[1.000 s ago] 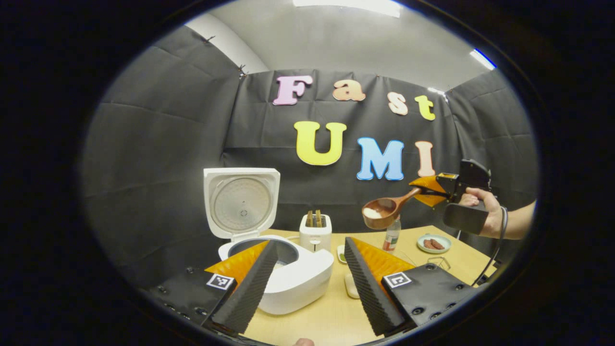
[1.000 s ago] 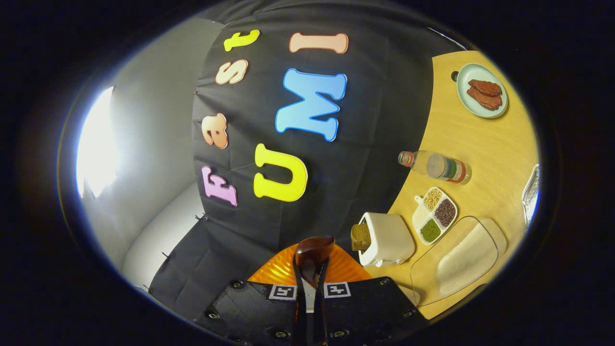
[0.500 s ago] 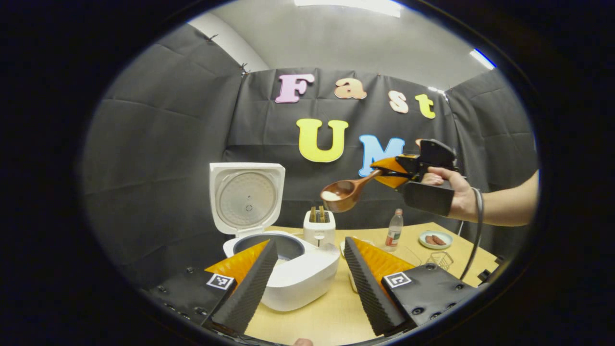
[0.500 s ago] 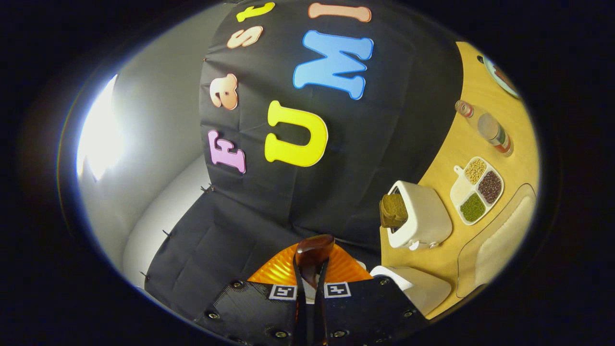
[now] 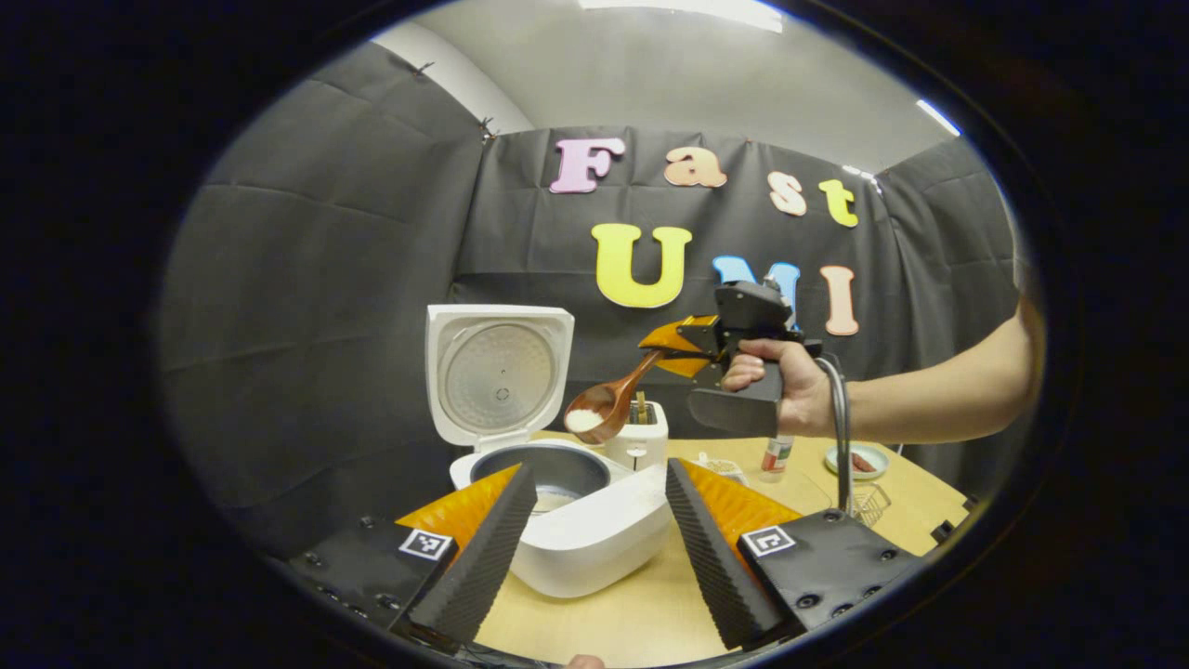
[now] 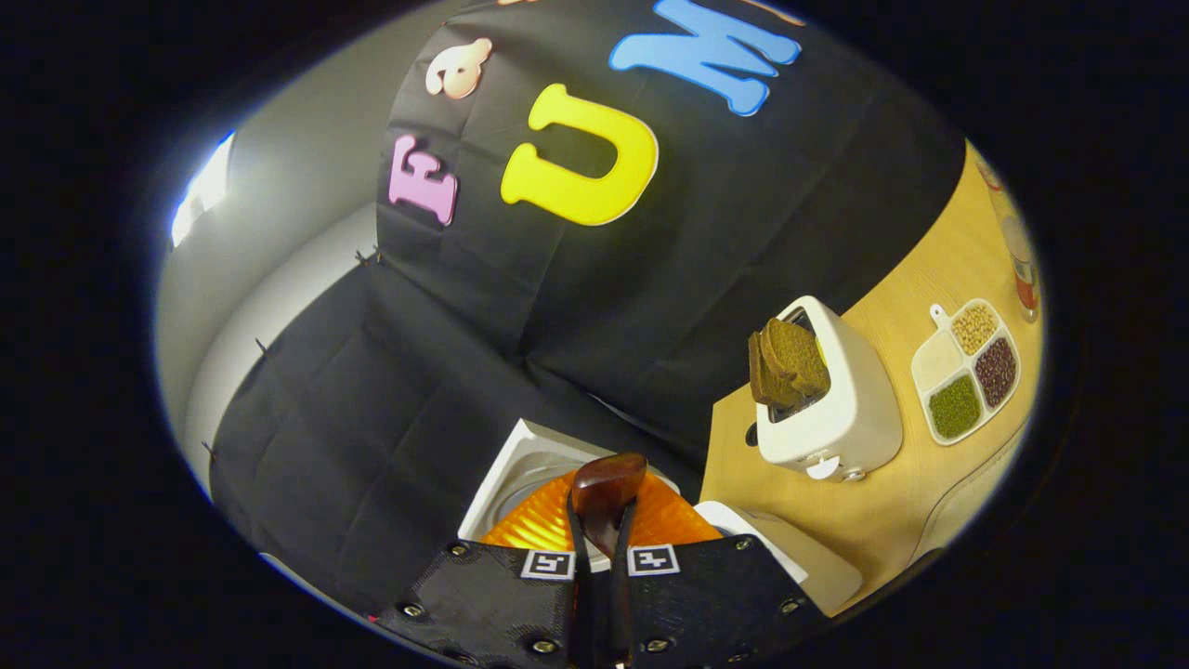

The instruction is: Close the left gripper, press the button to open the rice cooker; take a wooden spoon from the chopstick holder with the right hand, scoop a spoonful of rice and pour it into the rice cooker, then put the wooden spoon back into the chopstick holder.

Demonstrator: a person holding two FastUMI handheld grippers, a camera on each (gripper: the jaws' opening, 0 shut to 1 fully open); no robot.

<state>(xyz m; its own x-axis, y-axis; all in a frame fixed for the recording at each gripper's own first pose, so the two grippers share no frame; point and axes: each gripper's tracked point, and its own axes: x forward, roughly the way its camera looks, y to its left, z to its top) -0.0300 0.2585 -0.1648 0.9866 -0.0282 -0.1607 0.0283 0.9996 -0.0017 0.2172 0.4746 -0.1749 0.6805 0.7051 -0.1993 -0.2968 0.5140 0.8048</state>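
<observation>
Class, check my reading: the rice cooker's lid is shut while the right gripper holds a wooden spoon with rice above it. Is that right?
Not quite. In the left gripper view the rice cooker lid stands open. The rest holds: the right gripper holds the wooden spoon with rice above it.

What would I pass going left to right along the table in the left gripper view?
Open rice cooker → wooden spoon with rice, held up in the air by the right gripper → toaster → bottle → small plate → wire basket.
</observation>
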